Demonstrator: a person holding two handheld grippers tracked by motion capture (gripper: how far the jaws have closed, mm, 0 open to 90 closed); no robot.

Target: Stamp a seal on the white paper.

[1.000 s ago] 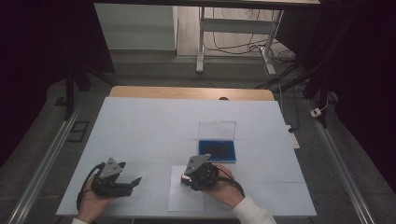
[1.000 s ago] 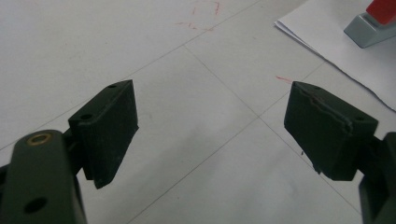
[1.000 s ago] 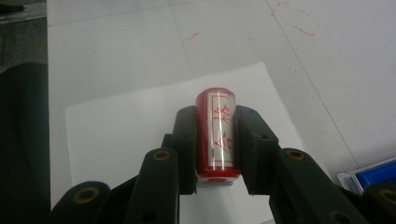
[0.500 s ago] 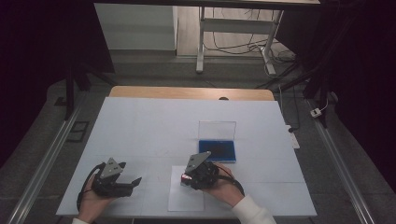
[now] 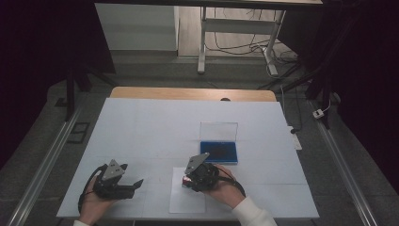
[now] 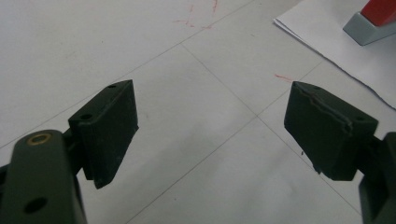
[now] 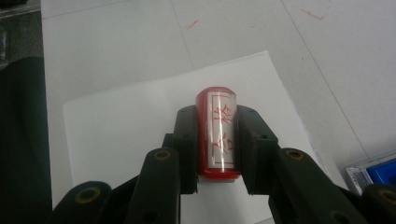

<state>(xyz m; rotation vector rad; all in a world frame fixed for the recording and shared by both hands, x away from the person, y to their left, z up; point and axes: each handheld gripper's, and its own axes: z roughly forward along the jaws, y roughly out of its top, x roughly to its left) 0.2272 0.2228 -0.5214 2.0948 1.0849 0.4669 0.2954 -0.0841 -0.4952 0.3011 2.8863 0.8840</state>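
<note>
A red cylindrical stamp (image 7: 217,135) with a white label of red characters is clamped between the jaws of my right gripper (image 7: 217,114). The stamp stands on a white sheet of paper (image 7: 135,126). In the high view the right gripper (image 5: 190,176) holds the stamp (image 5: 186,180) over the sheet (image 5: 188,200) near the table's front edge. My left gripper (image 5: 132,175) rests at the front left, open and empty. In its own view, the left gripper (image 6: 210,107) has its jaws wide apart over bare table. The paper (image 6: 322,32) and the stamp (image 6: 373,18) lie beyond it, upper right.
A blue ink pad (image 5: 219,151) with its clear lid (image 5: 219,130) standing upright sits just behind the right gripper; its corner (image 7: 373,175) shows at lower right. The white table (image 5: 155,127) carries faint red marks (image 6: 189,21) and thin seam lines.
</note>
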